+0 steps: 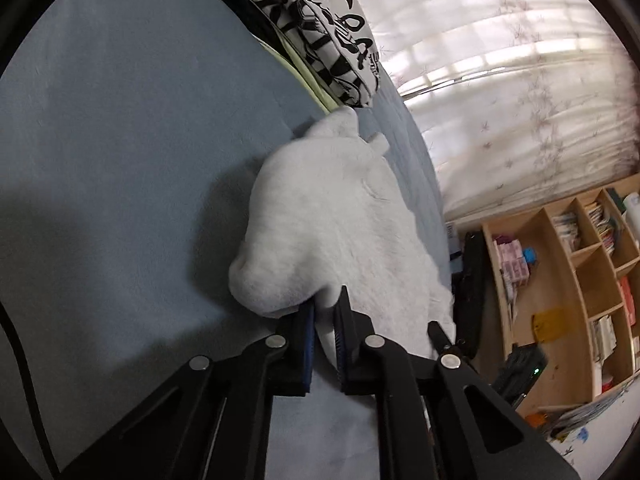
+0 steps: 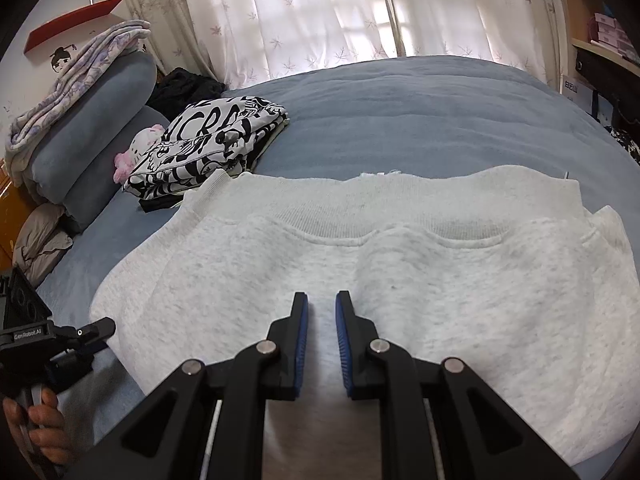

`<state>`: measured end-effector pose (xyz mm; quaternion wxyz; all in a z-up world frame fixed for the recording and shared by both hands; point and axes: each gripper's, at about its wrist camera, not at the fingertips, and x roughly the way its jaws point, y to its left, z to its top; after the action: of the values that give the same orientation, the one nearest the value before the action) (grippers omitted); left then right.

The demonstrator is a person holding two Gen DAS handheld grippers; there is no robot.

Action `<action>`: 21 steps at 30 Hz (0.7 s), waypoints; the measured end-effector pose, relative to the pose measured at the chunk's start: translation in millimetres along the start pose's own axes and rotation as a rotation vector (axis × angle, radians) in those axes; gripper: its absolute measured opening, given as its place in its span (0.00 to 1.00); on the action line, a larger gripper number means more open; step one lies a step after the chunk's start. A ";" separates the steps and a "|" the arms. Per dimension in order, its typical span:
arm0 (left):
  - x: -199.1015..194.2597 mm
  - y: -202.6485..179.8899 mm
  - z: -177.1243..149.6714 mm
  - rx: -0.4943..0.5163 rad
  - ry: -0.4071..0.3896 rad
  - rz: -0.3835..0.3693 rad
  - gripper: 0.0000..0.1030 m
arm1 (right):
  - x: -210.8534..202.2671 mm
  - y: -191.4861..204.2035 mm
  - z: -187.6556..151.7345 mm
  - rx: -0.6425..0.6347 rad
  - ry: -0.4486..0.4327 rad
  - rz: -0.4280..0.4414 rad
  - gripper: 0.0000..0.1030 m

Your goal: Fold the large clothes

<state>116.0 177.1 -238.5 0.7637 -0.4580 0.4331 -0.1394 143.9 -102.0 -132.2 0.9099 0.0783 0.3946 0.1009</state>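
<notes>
A light grey sweatshirt (image 2: 400, 264) lies spread on the blue bed, its ribbed hem toward the window. In the left wrist view the same sweatshirt (image 1: 332, 216) is bunched up, and my left gripper (image 1: 325, 312) is shut on its near edge, with fabric pinched between the blue pads. In the right wrist view that left gripper (image 2: 100, 330) sits at the garment's left edge, held by a hand (image 2: 40, 428). My right gripper (image 2: 322, 300) rests low on the middle of the sweatshirt's near part. Its jaws stand narrow, and grey fabric fills the gap between them.
A folded black-and-white printed garment (image 2: 208, 140) lies on a stack at the left, beside a pink plush toy (image 2: 132, 152) and rolled blue bedding (image 2: 92, 120). Curtains (image 2: 320, 12) hang behind the bed. Past the bed's edge stands a wooden shelf (image 1: 580, 272).
</notes>
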 end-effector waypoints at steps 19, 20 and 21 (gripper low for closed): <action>16.5 -14.3 -51.1 -0.051 0.134 -0.089 0.63 | -4.0 1.8 -5.7 0.007 0.001 0.001 0.14; 22.9 -12.2 -52.2 -0.059 0.132 -0.096 0.63 | -5.1 2.3 -6.5 0.004 0.000 0.000 0.14; 29.5 -10.6 -52.1 -0.057 0.114 -0.100 0.63 | -5.9 2.2 -7.3 0.001 0.000 0.002 0.14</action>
<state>94.1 123.2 -256.3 0.7165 -0.4919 0.4565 -0.1907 134.3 -100.9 -132.5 0.9098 0.0791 0.3945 0.1014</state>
